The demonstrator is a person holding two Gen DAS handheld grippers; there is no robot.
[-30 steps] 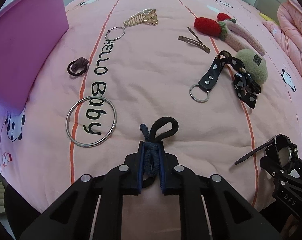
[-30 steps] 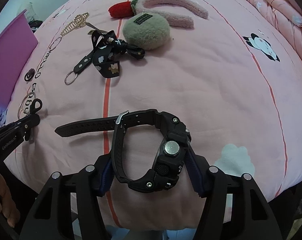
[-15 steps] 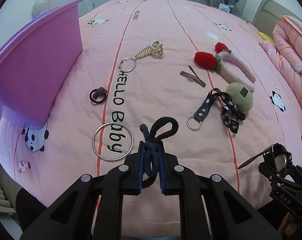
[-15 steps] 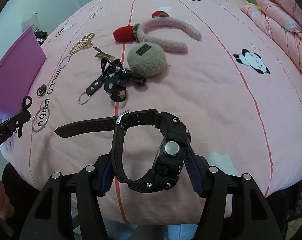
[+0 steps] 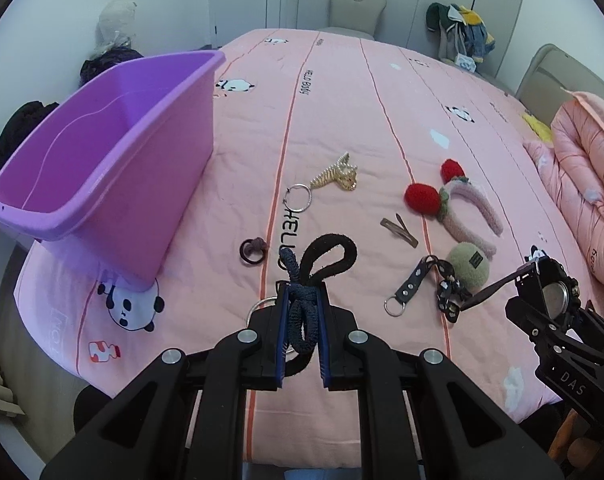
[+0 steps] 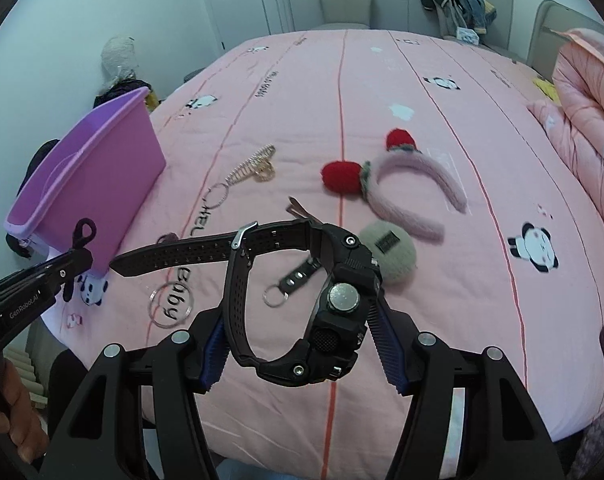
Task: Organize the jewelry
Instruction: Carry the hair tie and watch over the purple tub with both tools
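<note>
My left gripper (image 5: 302, 328) is shut on a dark blue and black hair tie (image 5: 304, 308), held high above the pink bed. My right gripper (image 6: 298, 332) is shut on a black wristwatch (image 6: 334, 304), also raised; it shows at the right in the left wrist view (image 5: 542, 296). The purple bin (image 5: 102, 168) stands open at the bed's left, ahead-left of the left gripper. On the bedspread lie a gold hair claw (image 5: 336, 176), a small ring (image 5: 299, 198), a brown hair tie (image 5: 254, 249), hair clips (image 5: 398, 231), a keychain strap (image 5: 410, 288) and a large silver bangle (image 6: 170, 306).
A pink headband with red strawberries (image 5: 458, 208) and a green plush ball (image 5: 468, 266) lie on the right of the bed. A folded pink quilt (image 5: 582, 184) is at far right. A chair (image 5: 356, 8) and clothes stand behind the bed.
Both grippers have risen and pulled back from the bed with their items held; the bin's open inside has come into view on the left.
</note>
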